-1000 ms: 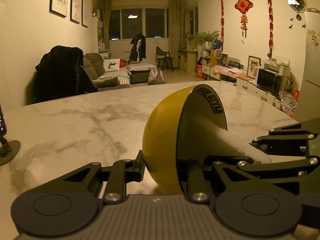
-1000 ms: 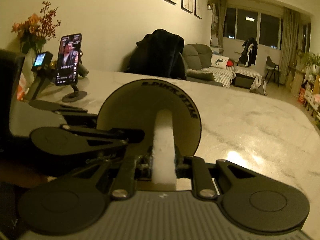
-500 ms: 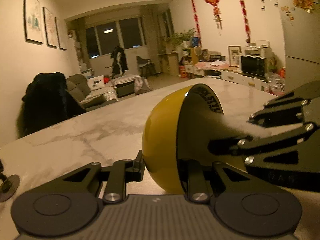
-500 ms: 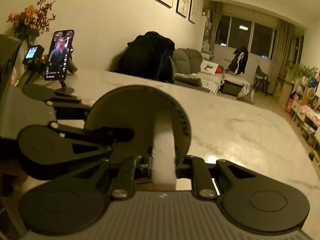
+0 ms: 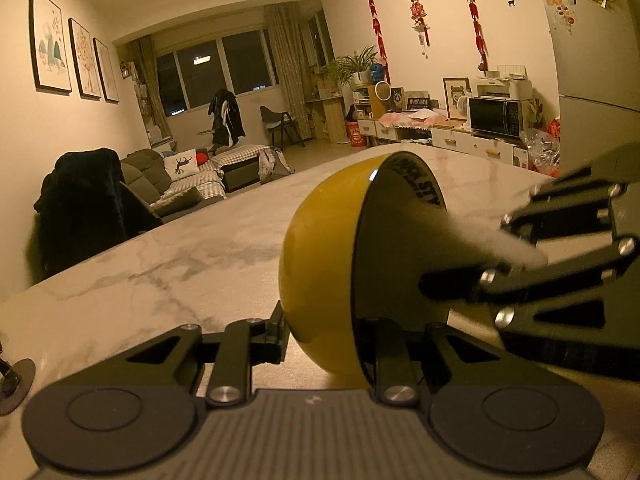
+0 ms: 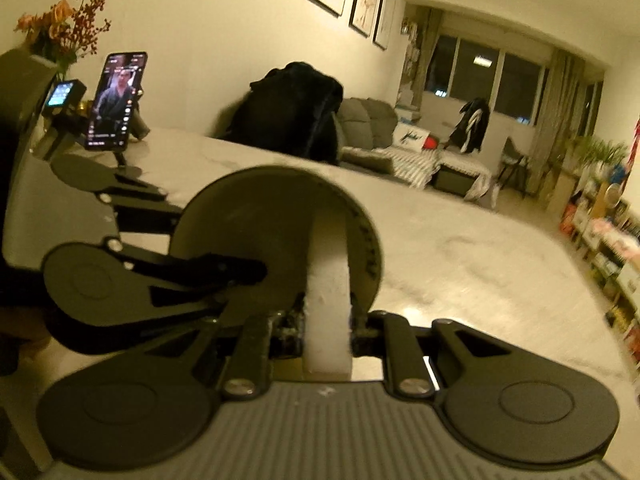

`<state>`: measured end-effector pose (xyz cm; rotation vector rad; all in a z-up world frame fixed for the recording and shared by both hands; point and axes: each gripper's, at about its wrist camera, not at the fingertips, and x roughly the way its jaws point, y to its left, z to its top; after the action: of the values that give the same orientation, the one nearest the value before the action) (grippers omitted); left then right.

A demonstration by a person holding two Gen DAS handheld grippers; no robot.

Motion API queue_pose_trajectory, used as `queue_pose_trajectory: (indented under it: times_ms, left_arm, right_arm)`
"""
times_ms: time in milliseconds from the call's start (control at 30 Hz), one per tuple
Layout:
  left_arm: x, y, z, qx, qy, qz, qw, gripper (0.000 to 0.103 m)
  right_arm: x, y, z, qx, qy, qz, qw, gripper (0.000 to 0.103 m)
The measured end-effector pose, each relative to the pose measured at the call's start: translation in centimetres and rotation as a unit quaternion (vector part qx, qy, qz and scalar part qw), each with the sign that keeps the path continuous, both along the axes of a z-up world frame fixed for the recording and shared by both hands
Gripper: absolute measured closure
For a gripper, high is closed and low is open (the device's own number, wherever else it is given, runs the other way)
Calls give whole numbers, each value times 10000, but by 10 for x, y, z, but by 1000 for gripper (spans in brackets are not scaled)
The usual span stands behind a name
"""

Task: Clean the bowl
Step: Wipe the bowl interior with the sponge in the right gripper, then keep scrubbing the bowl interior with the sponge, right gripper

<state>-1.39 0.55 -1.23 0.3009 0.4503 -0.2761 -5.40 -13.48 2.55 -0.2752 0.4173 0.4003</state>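
Observation:
A yellow bowl [image 5: 320, 248] with a dark inside and lettering on the rim stands on its side above the marble table. My left gripper [image 5: 328, 340] is shut on its lower rim, one finger outside and one inside. In the right wrist view the bowl's inside [image 6: 248, 232] faces me. My right gripper [image 6: 326, 320] is shut on a white sponge [image 6: 328, 280], whose far end reaches into the bowl. From the left wrist view, the sponge [image 5: 492, 240] and the right gripper [image 5: 516, 256] come in from the right. The left gripper [image 6: 208, 236] shows at the bowl's left edge.
The marble table [image 5: 160, 272] spreads out ahead. At its far left stand a phone on a stand [image 6: 116, 100], a small lit device [image 6: 60, 94] and a vase of flowers [image 6: 60, 28]. A chair draped with a dark coat [image 6: 296, 108] is behind the table.
Both grippers have rolled, so the room now looks tilted. The bowl turned with the left gripper. The right gripper and sponge sit higher against the bowl's opening than before.

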Motion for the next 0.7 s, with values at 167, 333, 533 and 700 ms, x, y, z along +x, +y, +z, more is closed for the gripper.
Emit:
queue_pose_trajectory:
  times_ms: [167,333,533,700]
  left_arm:
    - [-2,0,1,-95,5,-14,10000,78]
    - [-3,0,2,-174,28,-16,9998,78]
    - [-3,-1,8,-151,40,-15,9999,78]
    - [-3,1,9,-125,30,-32,9999,77]
  right_arm:
    - [3,-3,-3,52,107,16,9999,84]
    - [7,-8,-8,489,549,107,9972,84]
    - [8,-6,-11,705,732,-22,9948,84]
    - [9,-3,-10,556,794,5,9953,83]
